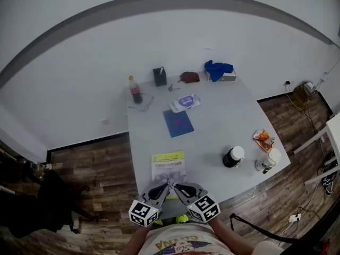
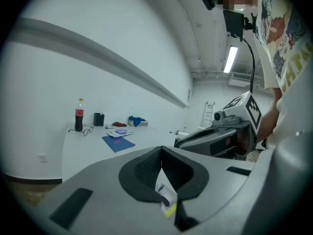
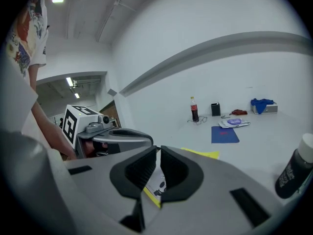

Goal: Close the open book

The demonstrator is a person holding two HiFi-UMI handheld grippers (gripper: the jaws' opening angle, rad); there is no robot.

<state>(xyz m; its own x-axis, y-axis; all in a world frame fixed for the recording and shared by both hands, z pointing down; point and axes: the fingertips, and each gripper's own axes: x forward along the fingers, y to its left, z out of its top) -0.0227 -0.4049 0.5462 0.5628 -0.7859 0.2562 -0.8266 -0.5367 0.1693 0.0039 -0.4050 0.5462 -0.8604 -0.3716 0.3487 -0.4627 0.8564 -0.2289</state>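
A book (image 1: pixel 168 166) with a yellow band across its top lies on the white table (image 1: pixel 223 116), close to the near edge. Both grippers meet at its near edge, side by side and tips almost touching. My left gripper (image 1: pixel 166 185) is shut, and a white sheet with a yellow edge (image 2: pixel 166 197) is pinched between its pads (image 2: pixel 152 166). My right gripper (image 1: pixel 176 185) is shut too, its pads a hair apart around the same kind of sheet (image 3: pixel 157 187). Yellow of the book (image 3: pixel 203 153) shows beyond the right jaws. How far the book stands open is hidden behind the grippers.
Farther back lie a blue booklet (image 1: pixel 178 123), a packet of wipes (image 1: pixel 185 102), glasses (image 1: pixel 142 103), a cola bottle (image 1: pixel 135 89), a black holder (image 1: pixel 160 76) and a blue cloth (image 1: pixel 219 69). At the right stand a dark white-capped bottle (image 1: pixel 232 156) and a cup (image 1: pixel 268 160).
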